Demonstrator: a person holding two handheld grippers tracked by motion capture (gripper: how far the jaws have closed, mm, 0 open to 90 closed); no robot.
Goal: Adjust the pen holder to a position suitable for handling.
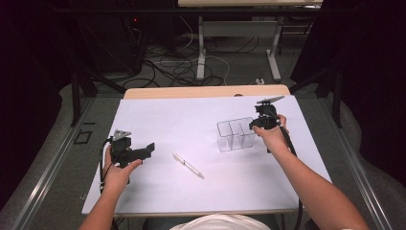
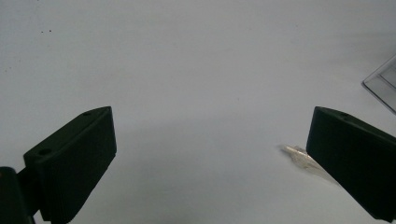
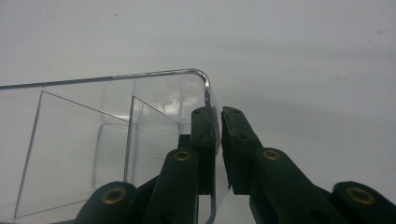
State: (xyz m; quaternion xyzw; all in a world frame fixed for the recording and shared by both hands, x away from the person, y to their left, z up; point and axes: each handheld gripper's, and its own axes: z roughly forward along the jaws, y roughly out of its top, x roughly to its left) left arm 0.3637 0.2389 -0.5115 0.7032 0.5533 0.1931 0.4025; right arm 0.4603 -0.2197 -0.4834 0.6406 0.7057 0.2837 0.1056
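Note:
A clear plastic organiser point(image 1: 234, 134) with dividers stands on the white sheet, right of centre. My right gripper point(image 1: 256, 125) is at its right end. In the right gripper view the jaws point(image 3: 218, 116) straddle the end wall of the organiser point(image 3: 93, 140), one jaw inside and one outside, pinched on the thin wall. A silver pen point(image 1: 187, 165) lies on the sheet in the middle. My left gripper point(image 1: 151, 148) is held at the left, pointing right toward the pen. Its jaws point(image 2: 210, 154) stand wide open with nothing between them, and the pen's tip point(image 2: 299, 156) shows beside one jaw.
The white sheet point(image 1: 201, 191) covers most of the table; a strip of wooden tabletop point(image 1: 206, 91) shows at the far edge. A corner of the organiser point(image 2: 383, 86) shows at the right of the left gripper view. Cables and table legs lie on the floor beyond.

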